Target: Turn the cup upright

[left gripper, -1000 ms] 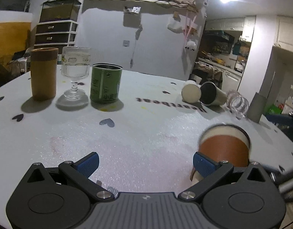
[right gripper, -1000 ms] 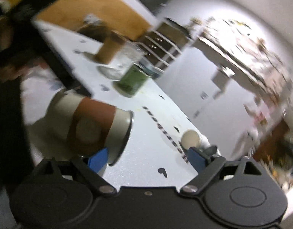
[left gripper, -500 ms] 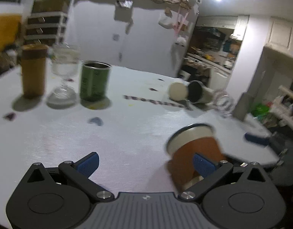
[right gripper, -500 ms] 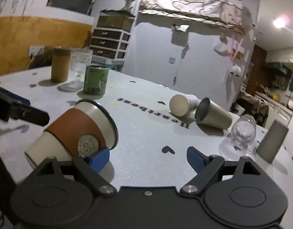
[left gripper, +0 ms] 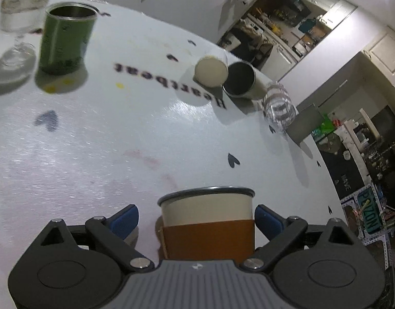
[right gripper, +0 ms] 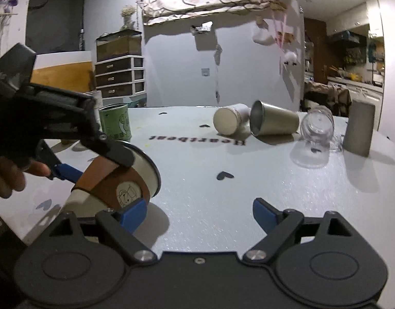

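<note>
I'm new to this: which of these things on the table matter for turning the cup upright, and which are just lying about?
In the job:
brown-sleeved cup
left gripper

Just lying about:
green tin
stemmed glass
cream cup
steel tumbler
clear glass
grey cup

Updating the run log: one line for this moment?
left gripper: holds cup, tilted | right gripper: open, empty | upright: not yet

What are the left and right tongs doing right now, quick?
Left tongs: around the brown-sleeved cup, which is tilted above the table; firm contact cannot be told.
Right tongs: open, holding nothing.
</note>
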Demonstrator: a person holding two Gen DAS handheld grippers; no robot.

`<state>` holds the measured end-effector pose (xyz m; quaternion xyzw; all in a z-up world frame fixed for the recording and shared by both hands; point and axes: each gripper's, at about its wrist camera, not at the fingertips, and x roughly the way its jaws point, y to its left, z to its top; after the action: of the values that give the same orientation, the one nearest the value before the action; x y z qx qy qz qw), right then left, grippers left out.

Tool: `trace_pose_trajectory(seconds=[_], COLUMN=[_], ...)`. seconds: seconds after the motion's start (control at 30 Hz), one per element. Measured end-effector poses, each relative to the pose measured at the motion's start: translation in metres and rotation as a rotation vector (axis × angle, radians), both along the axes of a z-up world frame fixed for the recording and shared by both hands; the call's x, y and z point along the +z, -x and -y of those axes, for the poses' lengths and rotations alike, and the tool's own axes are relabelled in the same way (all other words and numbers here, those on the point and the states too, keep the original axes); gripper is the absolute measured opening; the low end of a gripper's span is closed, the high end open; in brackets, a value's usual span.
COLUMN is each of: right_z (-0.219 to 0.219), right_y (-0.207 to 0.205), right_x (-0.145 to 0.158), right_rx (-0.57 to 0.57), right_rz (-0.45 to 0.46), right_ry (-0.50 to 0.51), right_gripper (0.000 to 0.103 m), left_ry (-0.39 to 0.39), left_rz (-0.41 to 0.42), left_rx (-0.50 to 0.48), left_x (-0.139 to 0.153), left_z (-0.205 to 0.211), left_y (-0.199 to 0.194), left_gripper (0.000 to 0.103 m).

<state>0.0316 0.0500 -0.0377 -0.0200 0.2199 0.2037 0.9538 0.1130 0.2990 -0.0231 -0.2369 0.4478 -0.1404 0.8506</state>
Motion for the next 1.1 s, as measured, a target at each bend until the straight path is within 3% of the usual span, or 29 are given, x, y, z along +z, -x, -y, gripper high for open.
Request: trace_pose_trajectory(seconds=[0.07, 0.17, 0.37, 0.57, 0.8, 1.1], right_z=[0.002, 0.005, 0.007, 0.006, 0.004, 0.006], right_y=[-0.001, -0.001, 0.000, 0.003, 0.005, 0.002], right_x=[0.000, -0.001, -0.001, 0.001, 0.000, -0.003], right_rx=[-0.012, -0.021, -0.036, -0.033, -0.025, -0.029], right_rz=[-0.002, 0.001, 0.015, 0.030, 0.028, 0.014], right_ry=[-0.005, -0.012, -0.013, -0.008, -0.005, -0.005], right_gripper=[0.090, 0.090, 0.090, 0.090, 0.090, 0.090], left_ry=[0.006, 0.029, -0.088, -0.259, -0.433, -0.511], left_rz=[-0.021, 0.003, 0.133, 0.292, 0.368, 0.416], left_rx=[-0.017, -0.052, -0.049, 0.037, 0.183, 0.235], left_x=[-0.005, -0.006, 0.019, 0.045, 0.046, 0.044], left_z=[0.006, 0.011, 0.011, 0.001, -0.012, -0.010], left_y=[-0.004, -0.002, 0.011, 0.009, -0.046, -0.107], left_gripper=[0.094, 0.079, 0.079, 0.079, 0.078, 0.078])
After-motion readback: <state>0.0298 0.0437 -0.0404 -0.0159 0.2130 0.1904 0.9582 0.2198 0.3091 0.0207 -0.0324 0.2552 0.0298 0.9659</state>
